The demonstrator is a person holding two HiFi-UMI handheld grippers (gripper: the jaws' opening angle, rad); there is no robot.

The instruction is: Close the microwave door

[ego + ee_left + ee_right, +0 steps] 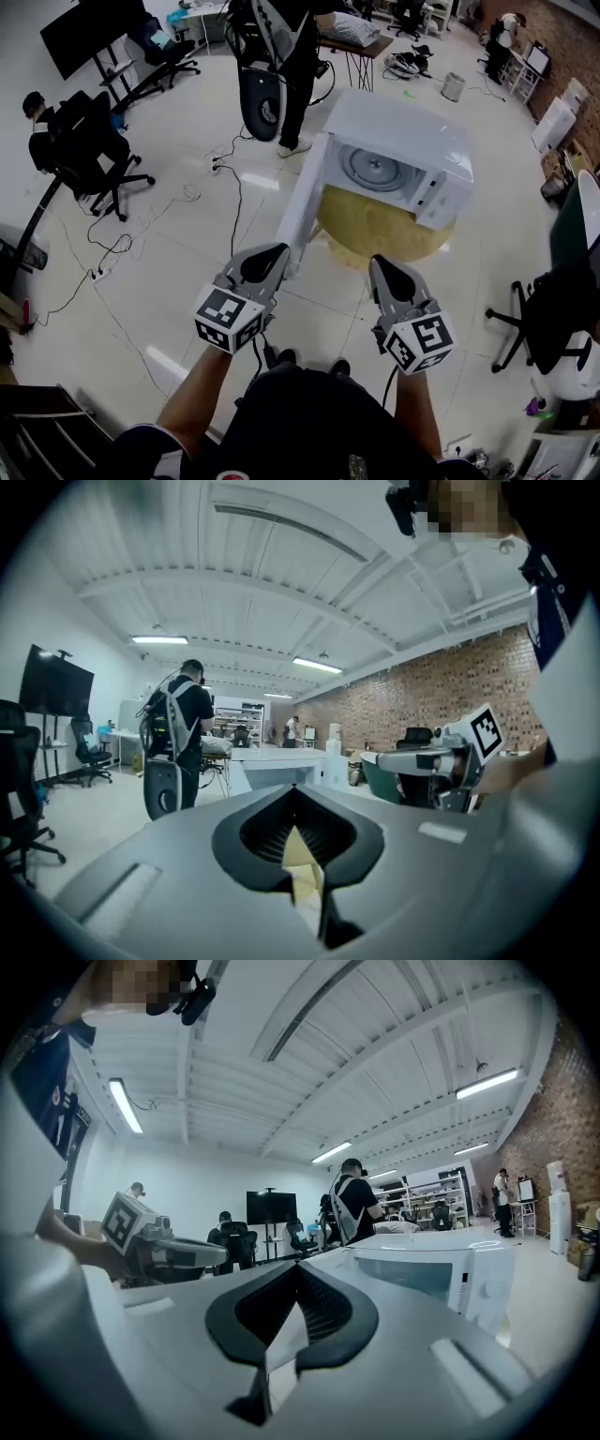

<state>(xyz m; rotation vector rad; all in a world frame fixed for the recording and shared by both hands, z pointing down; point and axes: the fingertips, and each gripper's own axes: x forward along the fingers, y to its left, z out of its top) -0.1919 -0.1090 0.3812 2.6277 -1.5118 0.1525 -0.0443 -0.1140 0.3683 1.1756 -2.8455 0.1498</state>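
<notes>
- The left gripper (pixel 274 253) has its jaws pressed together with nothing between them; its tip lies just beside the lower end of the open microwave door (pixel 307 202), and contact cannot be told.
- The right gripper (pixel 382 265) is likewise closed and empty, held near the round yellow surface (pixel 375 232).
- The white microwave (pixel 422 141) stands on that surface, its door swung wide to the left.

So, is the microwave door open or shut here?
Open. The door stands swung out from the microwave, and the turntable inside is in plain view.
</notes>
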